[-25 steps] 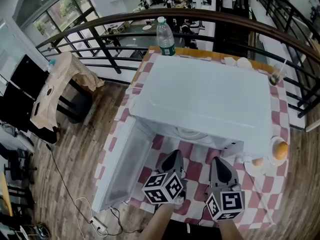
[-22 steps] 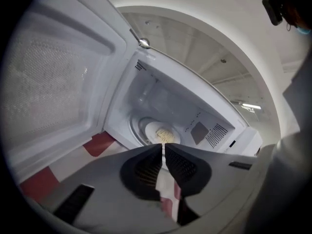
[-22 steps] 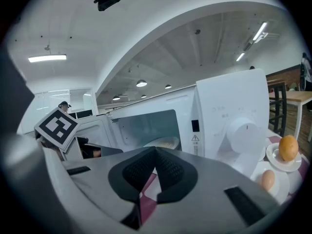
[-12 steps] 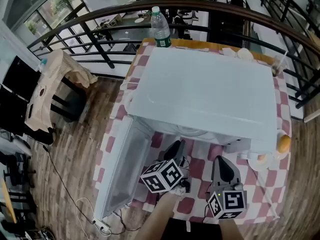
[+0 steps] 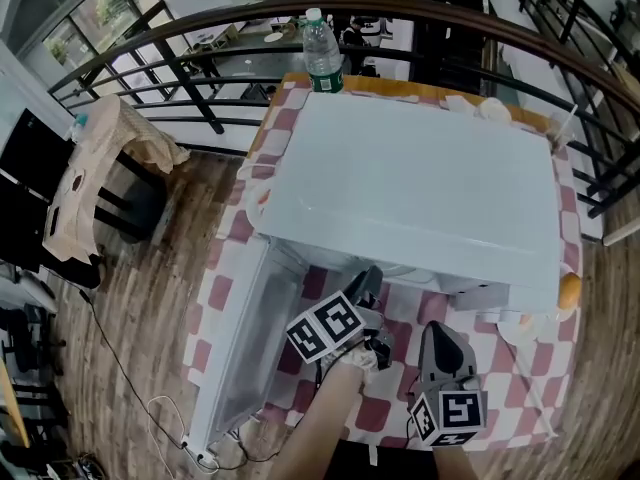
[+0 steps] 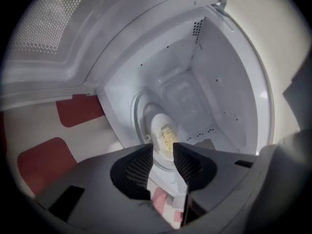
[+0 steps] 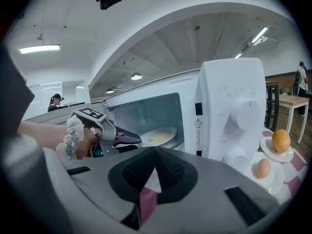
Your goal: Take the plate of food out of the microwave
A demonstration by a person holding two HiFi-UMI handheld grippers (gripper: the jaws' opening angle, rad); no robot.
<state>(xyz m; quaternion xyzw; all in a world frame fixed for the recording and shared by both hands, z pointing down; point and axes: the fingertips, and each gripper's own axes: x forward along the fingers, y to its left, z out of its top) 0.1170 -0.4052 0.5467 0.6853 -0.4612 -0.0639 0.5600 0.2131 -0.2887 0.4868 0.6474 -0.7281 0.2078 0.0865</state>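
Plate of food (image 6: pixel 165 136) sits inside the microwave (image 5: pixel 420 188), on the round turntable at the middle of the white cavity, with something pale yellow on it. The left gripper (image 6: pixel 162 148) points straight at it from the mouth of the oven. Its jaws are opening, and the near rim of the plate shows in the gap between them, but the pads do not press on it. From the right side the tips of those jaws reach just into the opening, close to the plate; I cannot tell whether they touch it. The hand (image 7: pixel 73 140) behind that gripper is at the front of the oven.

The right gripper (image 7: pixel 153 168) hangs back, nearer to me and to the right of the left one, above the desk (image 5: pixel 530 368). Its jaws are pressed together with nothing between them, and it points toward the microwave's control panel.

The microwave door (image 5: pixel 250 338) stands fully open, swung out to the left. Two round knobs (image 7: pixel 246 112) sit on the panel to the right of the cavity. The desk wears a red-and-white checked cloth. On its right side, beside the oven, an orange (image 7: pixel 281 141) rests on a small white dish, and an egg (image 7: pixel 263 168) lies on another dish just nearer. A water bottle (image 5: pixel 322 53) stands at the far left corner, behind the microwave.
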